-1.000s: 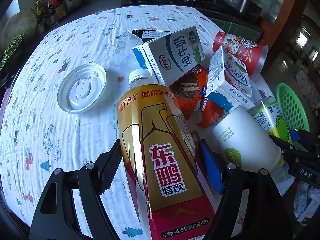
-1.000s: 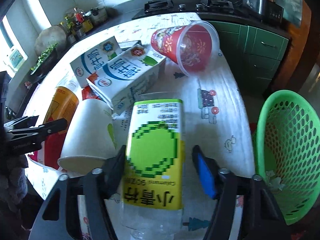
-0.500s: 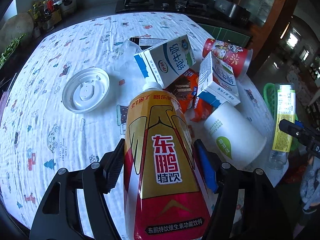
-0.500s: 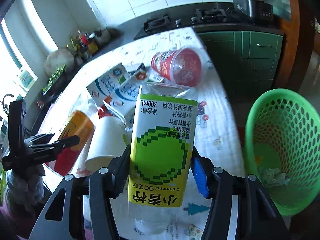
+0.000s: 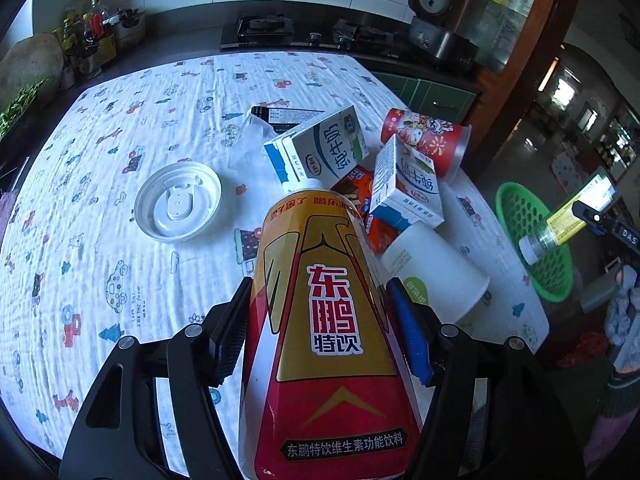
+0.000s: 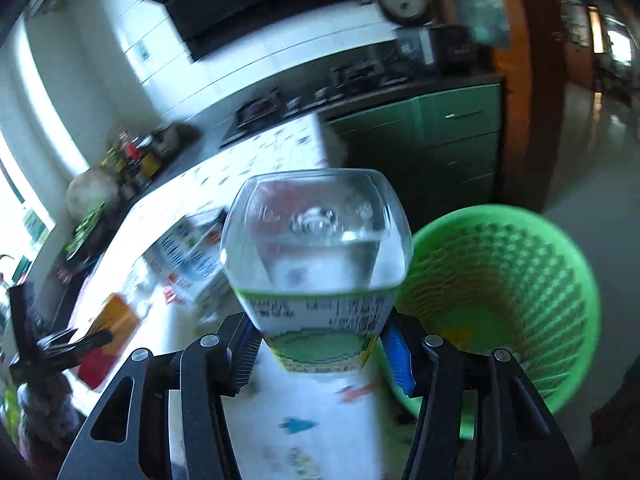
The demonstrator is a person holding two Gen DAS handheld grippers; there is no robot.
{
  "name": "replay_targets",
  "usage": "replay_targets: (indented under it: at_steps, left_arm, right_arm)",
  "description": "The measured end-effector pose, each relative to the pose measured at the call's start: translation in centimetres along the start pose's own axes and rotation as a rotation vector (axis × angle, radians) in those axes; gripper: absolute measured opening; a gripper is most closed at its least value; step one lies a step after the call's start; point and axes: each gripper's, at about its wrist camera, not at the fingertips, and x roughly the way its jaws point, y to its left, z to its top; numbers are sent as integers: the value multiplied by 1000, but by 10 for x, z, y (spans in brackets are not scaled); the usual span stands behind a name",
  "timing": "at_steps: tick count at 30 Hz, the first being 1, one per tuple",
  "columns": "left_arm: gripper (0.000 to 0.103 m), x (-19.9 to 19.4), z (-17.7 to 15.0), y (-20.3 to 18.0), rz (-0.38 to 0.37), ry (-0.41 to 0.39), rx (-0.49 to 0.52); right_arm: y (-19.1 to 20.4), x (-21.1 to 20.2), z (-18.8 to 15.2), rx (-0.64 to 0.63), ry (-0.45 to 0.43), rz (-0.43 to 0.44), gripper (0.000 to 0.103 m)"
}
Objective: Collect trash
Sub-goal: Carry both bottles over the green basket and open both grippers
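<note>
My left gripper (image 5: 320, 320) is shut on a gold and red drink bottle (image 5: 324, 320) and holds it above the table. My right gripper (image 6: 320, 344) is shut on a clear bottle with a green and yellow label (image 6: 318, 268), tipped with its base up, beside the green mesh basket (image 6: 520, 280). In the left wrist view that bottle (image 5: 568, 220) hangs over the basket (image 5: 524, 216), which stands off the table's right side. Two milk cartons (image 5: 320, 152) (image 5: 408, 184), a red cup (image 5: 428, 140), a white paper cup (image 5: 436, 268) and a white lid (image 5: 178, 204) lie on the table.
The table carries a white patterned cloth (image 5: 120, 240). An orange wrapper (image 5: 360, 188) and a dark packet (image 5: 288, 114) lie among the cartons. A stove counter (image 5: 304, 36) and green cabinets (image 6: 440, 136) stand behind. The right wrist view is motion-blurred.
Both grippers closed on their bottles and lifted them. The right gripper carried the green-label bottle off the table to the basket and tipped it. The left gripper raised the gold bottle.
</note>
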Motion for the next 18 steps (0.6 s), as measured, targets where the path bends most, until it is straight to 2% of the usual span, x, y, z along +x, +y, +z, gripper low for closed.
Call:
replay_targets:
  at_steps: [5,9,12,18]
  left_arm:
    - [65,-14,11,-9,-59,-36,8]
    - [65,-21,21,-23,-123,-48,21]
    - [65,-21,28,-40,-161,-49,48]
    - [65,-13,40,-78,-238,-31,104]
  right_arm:
    - [-43,2,7,41,-10,-145,52]
    - [-76,28,1,61,55,-244,52]
    - [-95,51,-8,77,112,-277,52]
    - [-115,96,-29,104,224,-282,53]
